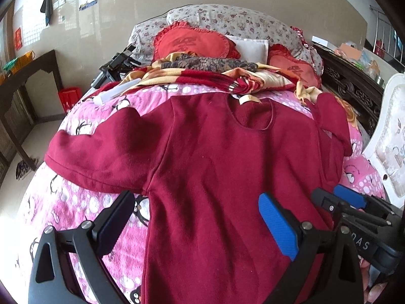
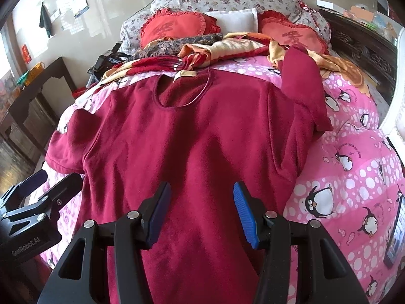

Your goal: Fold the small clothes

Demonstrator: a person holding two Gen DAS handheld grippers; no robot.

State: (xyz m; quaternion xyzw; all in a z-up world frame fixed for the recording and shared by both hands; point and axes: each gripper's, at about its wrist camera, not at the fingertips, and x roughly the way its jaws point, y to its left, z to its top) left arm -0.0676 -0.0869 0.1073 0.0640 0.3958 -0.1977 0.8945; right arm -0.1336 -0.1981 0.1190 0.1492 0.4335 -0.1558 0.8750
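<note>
Fingers of the left gripper (image 1: 196, 204), black with blue ribbed pads, stand wide apart over the lower body of a dark red fleece long-sleeved top (image 1: 217, 167); nothing is pinched between them. One finger sits over the top's left side seam, the other over its middle. Fingers of the right gripper (image 2: 200, 193), same build, are likewise spread, hovering above the middle of the garment's lower half with only cloth beneath, not clamped on it.

The two grippers are side by side at the near edge, each visible at the edge of the other's view.

The top lies face up, spread flat on a pink quilt printed with penguins and white dots (image 2: 354, 177), round neckline toward the pillows. Its left sleeve stretches out sideways; its right sleeve is bent upward, cuff pointing at the headboard.

Beyond the neckline: a rumpled red-and-cream patterned blanket (image 2: 227, 45), two red heart-shaped frilled cushions (image 2: 174, 25), a white pillow (image 2: 233, 16), a floral pillow behind.

A dark wooden side table (image 1: 38, 76) stands against the wall left of the bed.
</note>
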